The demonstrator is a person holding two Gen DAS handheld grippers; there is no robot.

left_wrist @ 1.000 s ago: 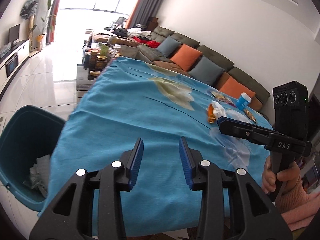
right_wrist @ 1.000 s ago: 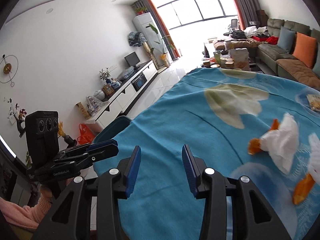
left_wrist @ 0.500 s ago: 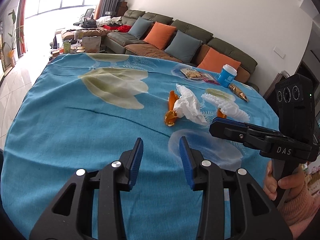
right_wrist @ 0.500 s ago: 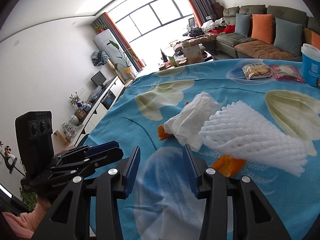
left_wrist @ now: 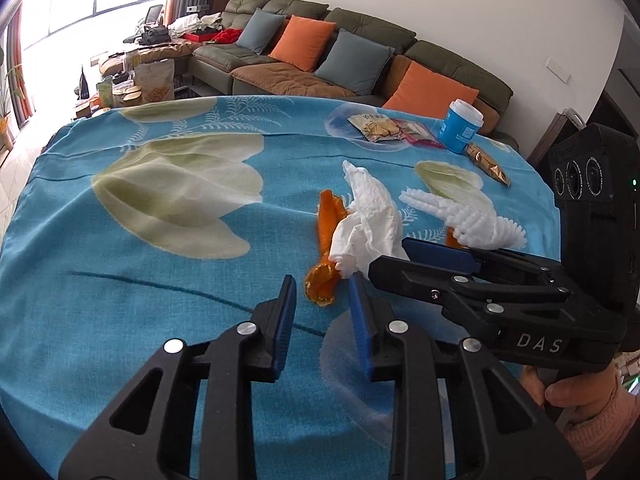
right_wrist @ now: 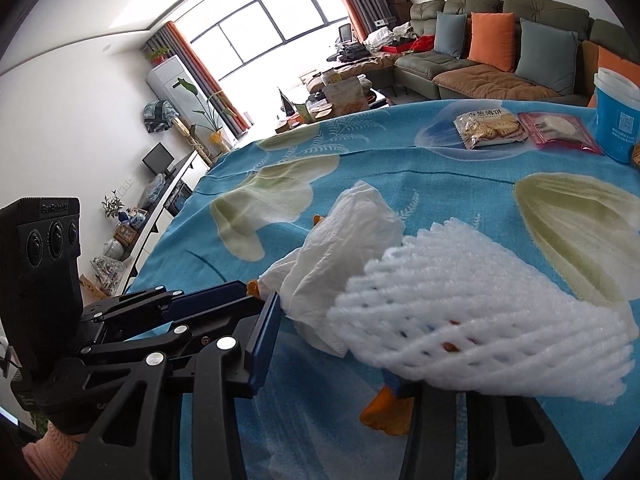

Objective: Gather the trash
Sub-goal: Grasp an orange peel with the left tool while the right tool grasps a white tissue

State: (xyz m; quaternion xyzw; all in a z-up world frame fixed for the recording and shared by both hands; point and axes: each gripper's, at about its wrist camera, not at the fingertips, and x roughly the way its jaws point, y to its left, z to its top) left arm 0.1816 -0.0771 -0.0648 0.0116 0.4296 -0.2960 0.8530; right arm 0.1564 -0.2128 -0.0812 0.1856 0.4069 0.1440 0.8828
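- Currently at approach stage: left hand-held gripper [left_wrist: 322, 304] just narrowed, jaws still apart and empty, aimed at orange peel [left_wrist: 326, 248] beside crumpled tissue [left_wrist: 368, 220] on bench [left_wrist: 120, 300].
- Right hand-held gripper [right_wrist: 344, 344] likewise narrowing, straddling tissue and white foam net [right_wrist: 480, 320]; grip unconfirmed, far jaw hidden.

Green sofa [left_wrist: 360, 40] with orange and grey cushions [left_wrist: 300, 42], blue floral tablecloth [left_wrist: 120, 280], bright window [right_wrist: 272, 28]

Both grippers have swung from the table's bin side toward the trash pile. The left gripper [left_wrist: 322, 292], jaws narrowing, now nears the orange peel [left_wrist: 326, 248] at twelve o'clock; the right gripper [right_wrist: 344, 336], also closing, reaches the foam fruit net [right_wrist: 480, 320].
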